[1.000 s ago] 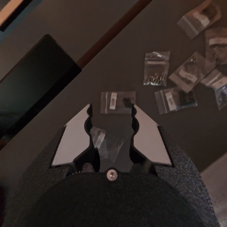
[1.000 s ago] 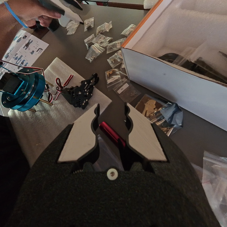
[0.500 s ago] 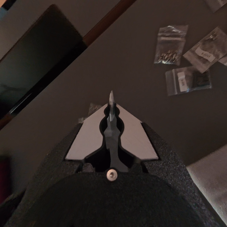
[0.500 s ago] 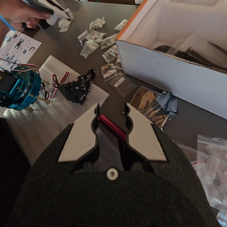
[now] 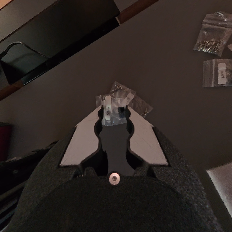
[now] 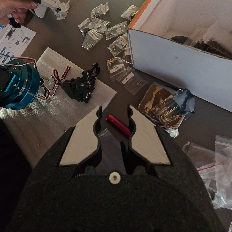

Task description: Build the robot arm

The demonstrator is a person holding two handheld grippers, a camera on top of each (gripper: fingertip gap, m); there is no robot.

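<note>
Left wrist view. We are finding the left gripper (image 5: 114, 108) with its jaws parted. A small clear bag (image 5: 113, 113) is lying between the tips, at 12 o'clock from the camera. We cannot tell whether either finger is touching it. It is resting on a little pile (image 5: 120, 92) of like bags on the dark table (image 5: 163, 75). It is carrying a white label and dark parts. We are not transcribing the label.

Farther out, at 2 o'clock, a bag of bright screws (image 5: 212, 37) is lying just above a labelled bag (image 5: 215, 74).

Right wrist view. The right gripper (image 6: 114, 108) is hanging with its jaws apart and holding nothing. A red cylinder (image 6: 116, 123) is lying below the gap, partly under the right finger. Whether they are touching, we cannot tell.

- At 10 o'clock a black claw (image 6: 82, 85) is sitting on a foam sheet (image 6: 62, 113).
- At 9 o'clock a blue base (image 6: 18, 85) is trailing red and white wires.
- At 2 o'clock a foil bag (image 6: 163, 110) is lying crumpled before a white box (image 6: 175, 65).
- At 12 o'clock more labelled bags (image 6: 97, 28) are lying scattered.
- At 11 o'clock, farthest out, a hand (image 6: 15, 8) is holding the left gripper over its pile.
</note>
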